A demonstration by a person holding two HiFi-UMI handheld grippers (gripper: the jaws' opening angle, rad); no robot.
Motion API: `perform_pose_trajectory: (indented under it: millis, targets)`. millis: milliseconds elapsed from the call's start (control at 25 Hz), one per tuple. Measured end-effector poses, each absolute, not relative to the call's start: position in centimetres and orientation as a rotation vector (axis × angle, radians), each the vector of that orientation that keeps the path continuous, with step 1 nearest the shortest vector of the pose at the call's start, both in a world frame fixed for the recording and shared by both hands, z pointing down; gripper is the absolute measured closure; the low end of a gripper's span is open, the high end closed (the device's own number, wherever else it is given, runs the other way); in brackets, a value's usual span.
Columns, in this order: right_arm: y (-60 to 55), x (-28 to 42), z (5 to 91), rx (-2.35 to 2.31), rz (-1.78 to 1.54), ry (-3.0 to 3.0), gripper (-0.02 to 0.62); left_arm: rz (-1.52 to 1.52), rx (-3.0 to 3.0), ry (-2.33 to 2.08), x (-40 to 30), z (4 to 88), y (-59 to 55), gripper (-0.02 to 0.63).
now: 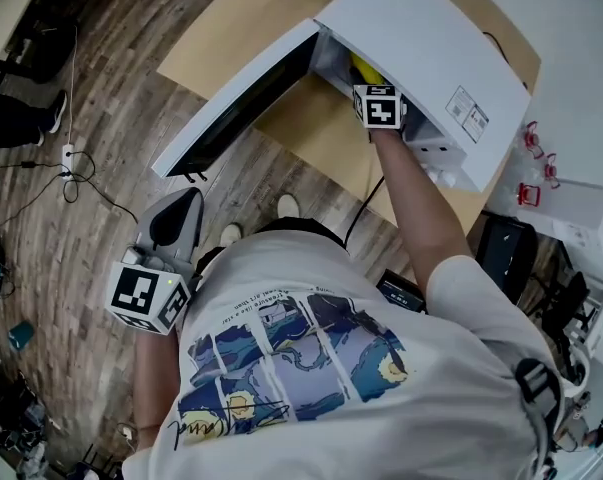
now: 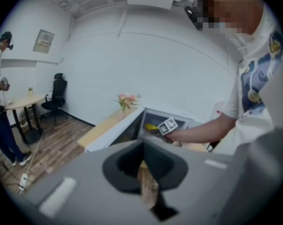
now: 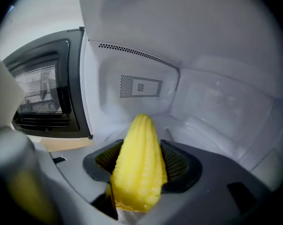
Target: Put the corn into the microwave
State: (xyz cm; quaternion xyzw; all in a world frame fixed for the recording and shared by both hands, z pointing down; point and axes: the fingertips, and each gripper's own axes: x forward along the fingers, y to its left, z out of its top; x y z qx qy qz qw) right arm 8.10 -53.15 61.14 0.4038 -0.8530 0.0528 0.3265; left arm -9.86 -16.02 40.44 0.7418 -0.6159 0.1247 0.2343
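While our right gripper (image 3: pixel 140 159) clamps its fingers on the corn (image 1: pixel 363 68) inside the microwave (image 1: pixel 421 38) | left gripper (image 1: pixel 178 220) low, fingers together.

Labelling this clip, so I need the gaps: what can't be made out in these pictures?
1. Floor of the microwave under the corn: right gripper view, hidden by the corn and the right hand-held gripper; contact unclear.
2. Corn in head view: only a yellow sliver, the rest behind the cube.
3. Print on the label: head view, too small.
4. Microwave in left gripper view: small, blurred.
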Motion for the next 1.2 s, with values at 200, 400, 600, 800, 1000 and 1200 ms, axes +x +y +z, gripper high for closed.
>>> perform_pose_trajectory:
  millis: [200, 400, 600, 800, 1000, 1200]
  targets:
    - [-53.2, 8.2, 61.4, 1.056, 0.148, -2.228, 0.347, 0.344, 2.02, -1.69, -10.1, 40.5, -15.5, 0.597]
    - [-53.2, 8.1, 61.7, 1.043, 0.15, -2.228, 0.347, 0.341, 2.024, -1.704, -10.2, 40.3, -15.5, 0.597]
    - [-53.0, 8.5, 61.4, 1.049, 0.149, -2.219, 0.347, 0.331, 2.017, -1.715, -10.7, 40.1, -14.8, 0.597]
    - [-51.7, 9.0, 61.1, 1.046, 0.183, -2.217, 0.334, 0.321, 2.04, -1.704, -10.6, 39.7, -14.2, 0.597]
    - [-50.1, 10.1, 59.8, 1.102, 0.205, -2.202, 0.33, 0.329, 2.091, -1.643, -10.4, 39.8, -13.8, 0.597]
    - [-47.6, 11.8, 58.5, 1.158, 0.222, -2.188, 0.328, 0.327, 2.158, -1.585, -10.4, 39.7, -13.6, 0.597]
